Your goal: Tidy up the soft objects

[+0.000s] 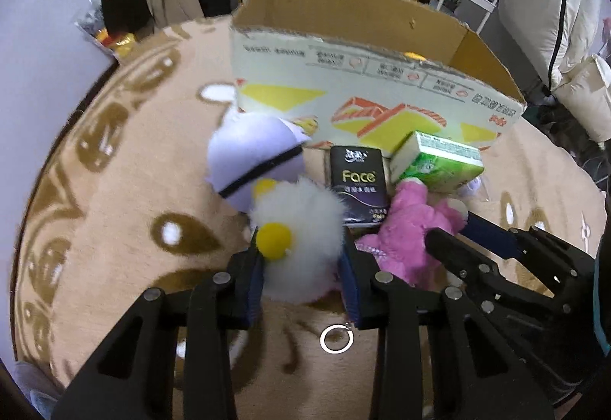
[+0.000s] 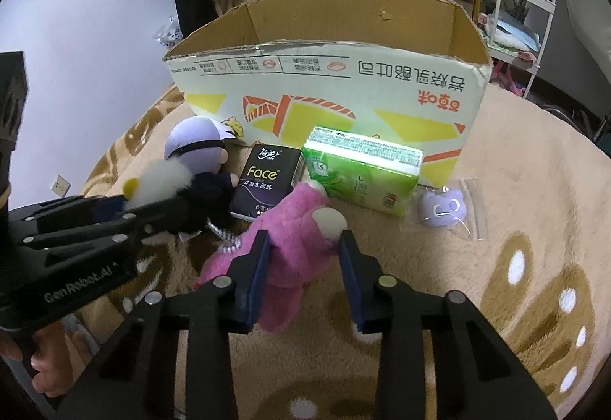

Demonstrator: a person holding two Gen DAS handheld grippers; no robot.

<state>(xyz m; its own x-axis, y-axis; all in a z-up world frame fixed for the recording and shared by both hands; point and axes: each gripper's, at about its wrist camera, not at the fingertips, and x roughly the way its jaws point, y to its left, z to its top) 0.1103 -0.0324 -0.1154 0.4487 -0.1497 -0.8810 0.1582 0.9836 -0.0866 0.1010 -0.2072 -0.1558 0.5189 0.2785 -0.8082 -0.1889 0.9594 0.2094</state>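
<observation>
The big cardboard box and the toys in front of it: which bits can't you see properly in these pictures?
- Cardboard box: its floor is hidden by the front wall in both views; only a speck of yellow shows over the rim in the left wrist view.
- White fluffy toy: blurred in the left wrist view, its sides covered by the left gripper.
- Pink plush: its lower part is hidden behind the right gripper.
- Black tissue pack: bottom edge covered by the plush.

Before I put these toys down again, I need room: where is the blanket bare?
Bare blanket lies right of the small purple charm and nearer than the pink plush. Between the cardboard box, black tissue pack and green tissue pack it is crowded.
</observation>
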